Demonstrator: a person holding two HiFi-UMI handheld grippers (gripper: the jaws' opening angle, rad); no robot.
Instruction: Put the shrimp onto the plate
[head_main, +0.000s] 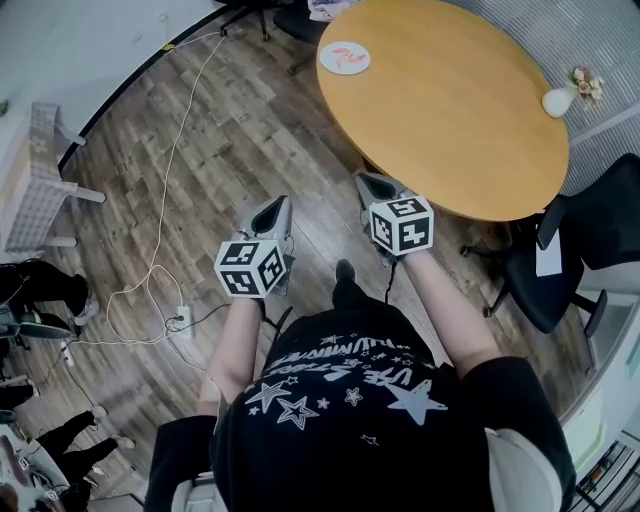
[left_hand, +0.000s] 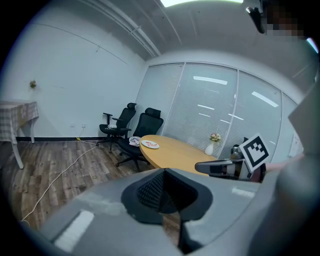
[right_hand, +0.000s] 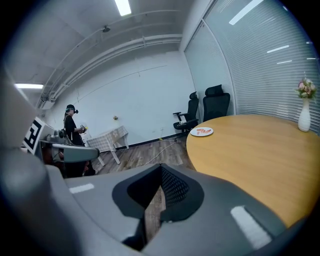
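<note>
While the left gripper (head_main: 270, 215) and right gripper (head_main: 375, 190) hang over the wooden floor (head_main: 230, 130) short of the round desk (head_main: 450, 110), each has its jaws drawn together on nothing — the shrimp (head_main: 345, 54) lies on the white plate (head_main: 326, 62) at the desk's far edge.

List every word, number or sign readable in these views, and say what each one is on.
Black T-shirt: white lettering among stars, upside down and creased, too distorted to read.
Left marker cube and right marker cube: black-and-white square codes, no words.
Nothing else is legible in any view.
</note>
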